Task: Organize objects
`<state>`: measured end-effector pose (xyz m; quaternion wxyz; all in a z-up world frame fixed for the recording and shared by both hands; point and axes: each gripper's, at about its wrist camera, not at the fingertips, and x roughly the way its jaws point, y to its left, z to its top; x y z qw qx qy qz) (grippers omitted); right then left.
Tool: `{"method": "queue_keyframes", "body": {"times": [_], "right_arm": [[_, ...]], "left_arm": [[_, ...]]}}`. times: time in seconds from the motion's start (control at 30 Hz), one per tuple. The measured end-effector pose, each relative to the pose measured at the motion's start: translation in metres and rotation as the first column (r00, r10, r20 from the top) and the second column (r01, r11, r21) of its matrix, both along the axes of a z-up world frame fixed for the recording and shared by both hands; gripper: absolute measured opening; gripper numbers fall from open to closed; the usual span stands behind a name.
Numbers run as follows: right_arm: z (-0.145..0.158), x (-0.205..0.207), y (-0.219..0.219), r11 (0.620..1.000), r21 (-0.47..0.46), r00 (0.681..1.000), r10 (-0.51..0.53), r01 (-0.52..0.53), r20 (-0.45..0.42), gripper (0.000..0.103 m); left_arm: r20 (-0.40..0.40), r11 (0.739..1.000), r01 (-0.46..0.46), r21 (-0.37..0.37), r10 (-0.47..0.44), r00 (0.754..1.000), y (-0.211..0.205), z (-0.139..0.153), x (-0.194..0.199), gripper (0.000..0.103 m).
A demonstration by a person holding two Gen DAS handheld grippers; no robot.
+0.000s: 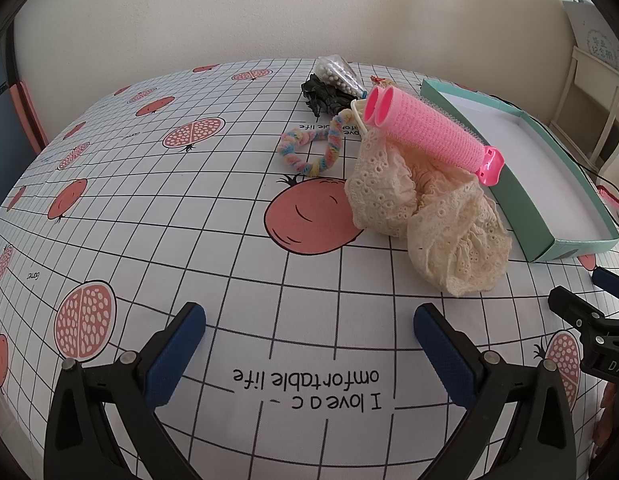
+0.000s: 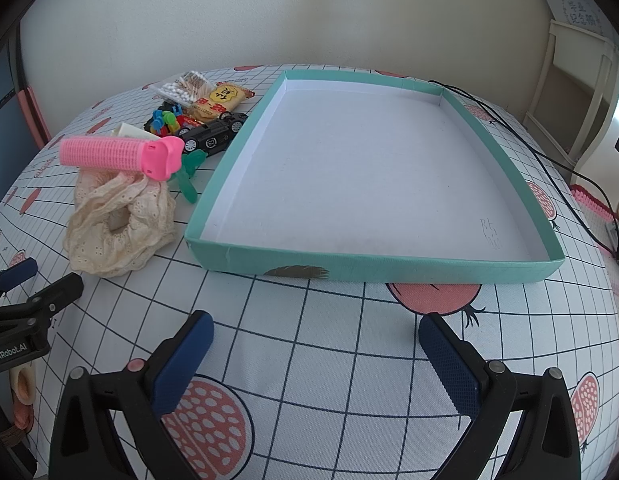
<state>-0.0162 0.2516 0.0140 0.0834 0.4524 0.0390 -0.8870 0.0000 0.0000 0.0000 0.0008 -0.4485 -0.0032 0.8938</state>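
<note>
Both grippers hovered low over the tabletop [image 2: 329, 340], left gripper [image 1: 309, 356] and right gripper [image 2: 315, 364] each with jaws spread wide, holding nothing. Just beyond: cream lace scrunchie [image 1: 425, 216] touching the teal tray [image 2: 389, 270], pink hair roller [image 1: 429, 132] resting on top of it. Tray interior bare. Farther back: pastel hair tie [image 1: 309, 148], toy car [image 2: 211, 134], snack packet [image 2: 219, 100], bead bag [image 1: 339, 72].
</note>
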Motion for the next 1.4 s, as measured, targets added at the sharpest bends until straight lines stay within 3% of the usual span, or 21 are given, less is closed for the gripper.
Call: {"method": "queue_keyframes", "body": {"times": [1.1, 1.4], "right_arm": [[-0.0001, -0.0001, 0.0001, 1.000, -0.001, 1.000, 0.000, 0.000, 0.001, 0.103], [-0.0010, -0.0046, 0.0017, 1.000, -0.006, 1.000, -0.002, 0.002, 0.001, 0.103]], "left_arm": [[0.000, 1.000, -0.001, -0.001, 0.001, 1.000, 0.0000, 0.0000, 0.0000, 0.103], [-0.008, 0.999, 0.035, 0.010, -0.034, 0.999, 0.0013, 0.0060, 0.0002, 0.103]]}}
